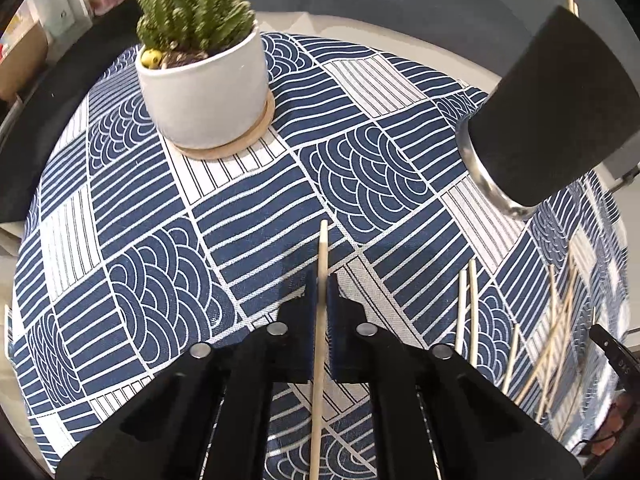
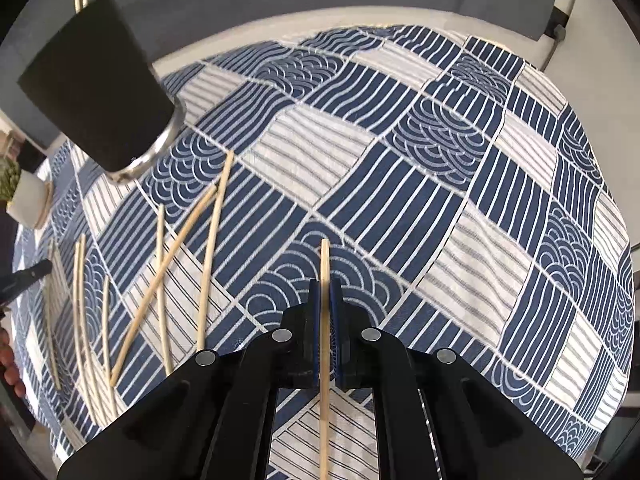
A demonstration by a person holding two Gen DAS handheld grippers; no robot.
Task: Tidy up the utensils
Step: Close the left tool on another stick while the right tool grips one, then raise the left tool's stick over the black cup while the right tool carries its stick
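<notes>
My left gripper (image 1: 322, 280) is shut on a pale wooden chopstick (image 1: 323, 248), which runs lengthwise between the blue pads and sticks out past the tips above the tablecloth. My right gripper (image 2: 325, 286) is likewise shut on another chopstick (image 2: 325, 260). A black cylindrical holder with a metal base (image 1: 552, 108) (image 2: 96, 84) stands at the back, with two chopstick ends showing above its rim (image 2: 80, 0). Several loose chopsticks (image 2: 172, 276) (image 1: 472, 308) lie scattered and partly crossed on the cloth between the two grippers.
A cactus in a white pot on a wooden saucer (image 1: 204, 92) stands far left on the blue and white patterned tablecloth (image 1: 240, 220). A dark object (image 2: 24, 278) and part of a hand (image 2: 8, 360) show at the left edge of the right wrist view.
</notes>
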